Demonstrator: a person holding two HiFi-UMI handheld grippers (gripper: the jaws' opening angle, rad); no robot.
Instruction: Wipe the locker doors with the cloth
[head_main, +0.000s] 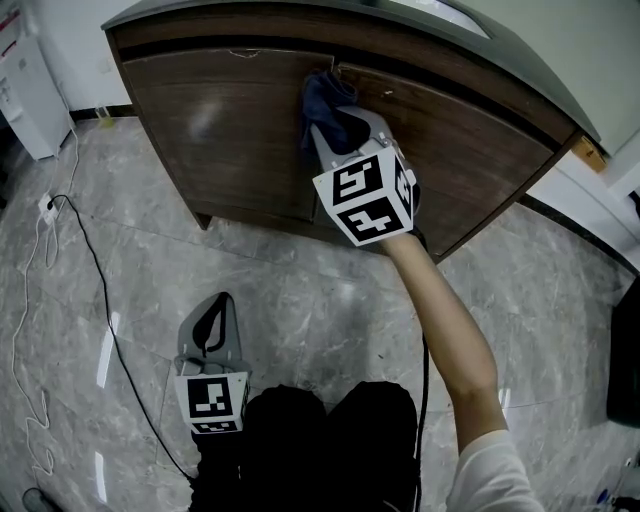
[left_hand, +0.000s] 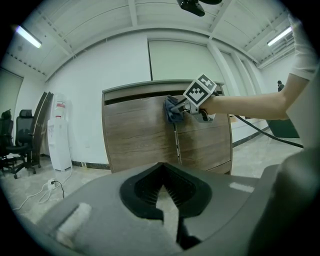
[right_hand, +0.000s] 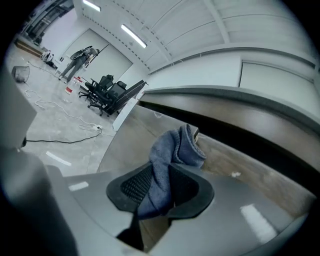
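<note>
The locker has two brown wood-grain doors, a left door (head_main: 225, 130) and a right door (head_main: 460, 150), under a grey curved top. My right gripper (head_main: 333, 120) is raised to the upper part of the seam between them and is shut on a blue cloth (head_main: 325, 100). The cloth presses against the doors there. In the right gripper view the cloth (right_hand: 172, 150) runs between the black pads and bunches up in front of the door (right_hand: 125, 135). My left gripper (head_main: 213, 308) hangs low over the floor, shut and holding nothing. From it I see the cloth (left_hand: 173, 110) on the doors (left_hand: 135, 135).
A white appliance (head_main: 25, 90) stands left of the locker. From a plug (head_main: 47, 205) beside it, a black cable (head_main: 95, 265) trails across the marble floor. Office chairs (left_hand: 15, 142) stand far left. My dark-clad knees (head_main: 330, 430) are at the bottom of the head view.
</note>
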